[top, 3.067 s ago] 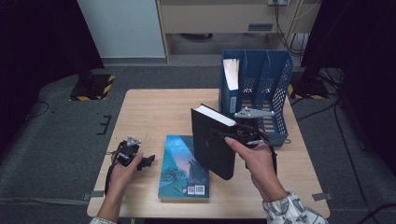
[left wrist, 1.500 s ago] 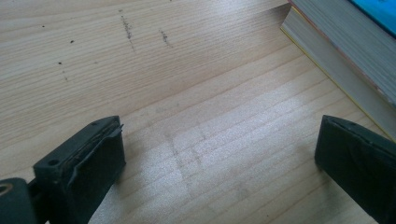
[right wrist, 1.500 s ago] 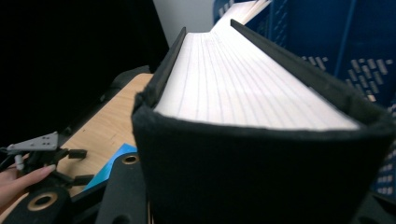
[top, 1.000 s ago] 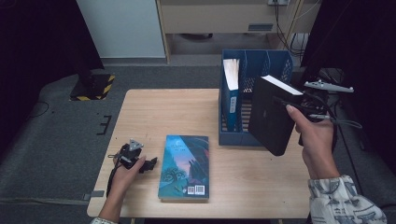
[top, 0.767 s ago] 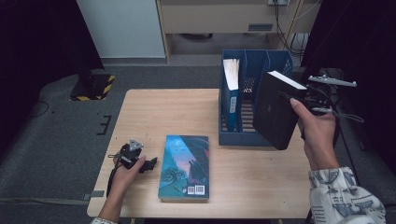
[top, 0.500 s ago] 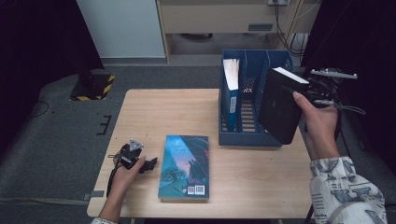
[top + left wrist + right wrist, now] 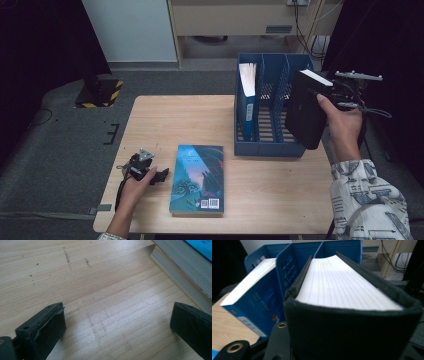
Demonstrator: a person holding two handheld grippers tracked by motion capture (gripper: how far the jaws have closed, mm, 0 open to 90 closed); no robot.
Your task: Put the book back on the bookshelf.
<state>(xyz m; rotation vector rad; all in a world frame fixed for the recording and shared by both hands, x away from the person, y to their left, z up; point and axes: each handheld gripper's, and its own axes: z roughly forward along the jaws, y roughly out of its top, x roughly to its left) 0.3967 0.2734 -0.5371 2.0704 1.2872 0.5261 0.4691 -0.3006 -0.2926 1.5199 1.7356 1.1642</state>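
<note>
thick black hardcover book (image 7: 306,109): held upright in the air at the right end of the blue plastic slotted file rack (image 7: 272,147), beside its right-most slot and not yet in it; the white page block faces up
right hand-held gripper (image 7: 345,97): clamped on the black book; in the right gripper view the jaws hug the lower covers near the spine (image 7: 352,335)
weight and stiffness: I judge it heavy for a two-jaw pinch; the boards look rigid, so it should not flex, but it may swing about the grip
surface feel: the cover looks matt, cloth-like, so probably not slippery
where to hold: across both covers close to the spine, near mid-height, so the pages stay shut
left hand-held gripper (image 7: 150,172): jaws spread wide, holding nothing, low over the pale wooden surface (image 7: 100,290)
teal paperback book (image 7: 198,178): lies flat on the surface just beside the left hand-held gripper
blue book standing in rack (image 7: 246,100): upright in the left slot
</note>
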